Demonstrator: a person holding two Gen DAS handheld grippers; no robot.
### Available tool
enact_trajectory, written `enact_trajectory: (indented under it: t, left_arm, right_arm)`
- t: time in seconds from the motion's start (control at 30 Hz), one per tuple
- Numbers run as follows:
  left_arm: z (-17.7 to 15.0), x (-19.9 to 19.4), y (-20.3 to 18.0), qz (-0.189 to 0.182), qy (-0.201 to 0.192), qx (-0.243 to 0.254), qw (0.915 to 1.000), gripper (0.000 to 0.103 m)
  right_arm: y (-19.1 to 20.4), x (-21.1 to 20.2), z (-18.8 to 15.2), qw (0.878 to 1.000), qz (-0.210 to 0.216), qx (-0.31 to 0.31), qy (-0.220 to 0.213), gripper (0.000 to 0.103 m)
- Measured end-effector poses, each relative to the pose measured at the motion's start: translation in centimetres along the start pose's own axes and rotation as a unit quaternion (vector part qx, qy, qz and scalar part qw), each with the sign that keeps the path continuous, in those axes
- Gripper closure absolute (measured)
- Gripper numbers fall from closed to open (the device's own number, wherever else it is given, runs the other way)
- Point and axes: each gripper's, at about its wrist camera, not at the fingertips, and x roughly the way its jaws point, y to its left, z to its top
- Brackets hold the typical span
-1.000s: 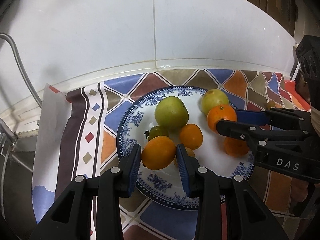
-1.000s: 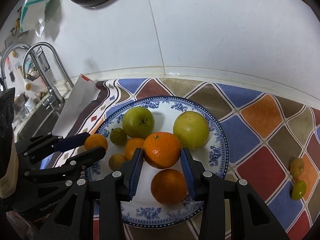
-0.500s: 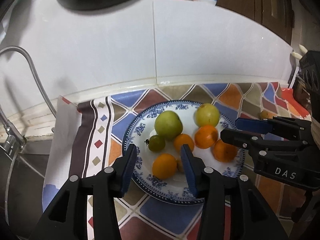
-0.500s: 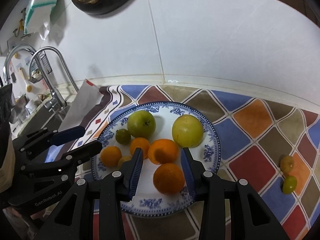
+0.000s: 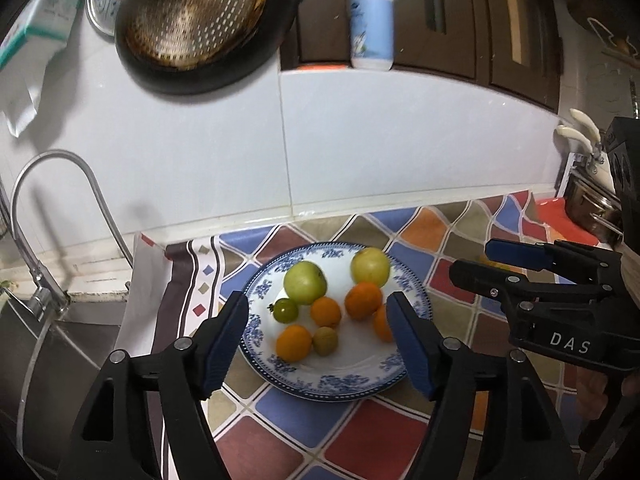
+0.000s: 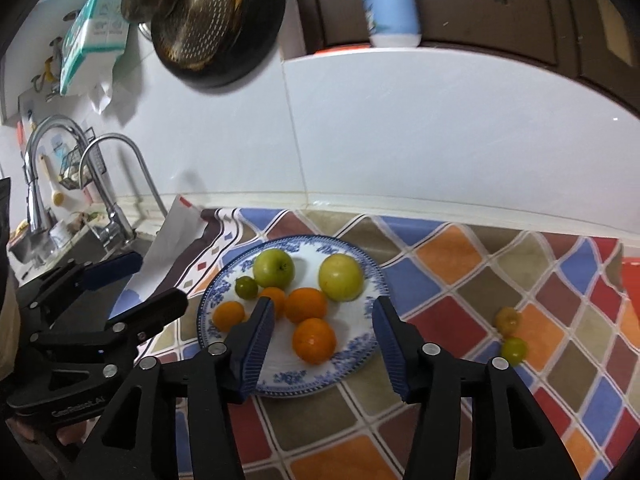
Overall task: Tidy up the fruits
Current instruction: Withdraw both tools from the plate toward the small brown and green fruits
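Note:
A blue-and-white plate (image 5: 344,384) (image 6: 348,364) on the patterned cloth holds several fruits: a green apple (image 5: 305,283) (image 6: 274,268), a yellow-green fruit (image 5: 370,267) (image 6: 341,277), oranges (image 5: 363,301) (image 6: 314,340) and small green fruits (image 5: 285,310). My left gripper (image 5: 316,320) is open and empty, raised above the plate's near side. My right gripper (image 6: 322,320) is open and empty, also raised above the plate. Two small fruits (image 6: 508,320) (image 6: 514,350) lie on the cloth right of the plate.
A sink with taps (image 6: 116,184) (image 5: 60,216) lies to the left. A white tiled wall stands behind the counter. A dark pan with a strainer (image 5: 200,20) hangs above. A soap bottle (image 5: 371,16) stands on the ledge. Pots (image 5: 592,208) sit at far right.
Both grippers let go of their oranges, opened wide and pulled back and up from the plate. The oranges now rest on the plate.

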Motion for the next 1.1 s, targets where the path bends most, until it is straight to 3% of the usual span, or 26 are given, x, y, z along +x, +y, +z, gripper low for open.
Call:
enact_trajectory:
  t: [0.57, 0.67, 0.77, 1.1]
  left_arm:
    - [0.5, -2.6, -6.9, -0.012, -0.040, 0.032, 0.9986, 0.016]
    - [0.6, -2.4, -8.2, -0.012, -0.043, 0.036, 0.9984, 0.014]
    - [0.8, -2.0, -9.4, -0.013, -0.042, 0.039, 0.9982, 0.013]
    - [1.0, 0.3, -12.7, -0.019, -0.034, 0.046, 0.9982, 0.012]
  right_arm:
    - [-4.8, -6.5, -2.2, 0.998, -0.057, 0.013, -0.017, 0.046]
    - [-5.9, -7.0, -2.6, 0.998, -0.064, 0.017, -0.014, 0.046]
    - [-6.9, -7.4, -2.9, 0.997, -0.071, 0.018, -0.013, 0.039]
    - [-11.2, -7.3, -3.4, 0.996, -0.093, 0.019, 0.000, 0.039]
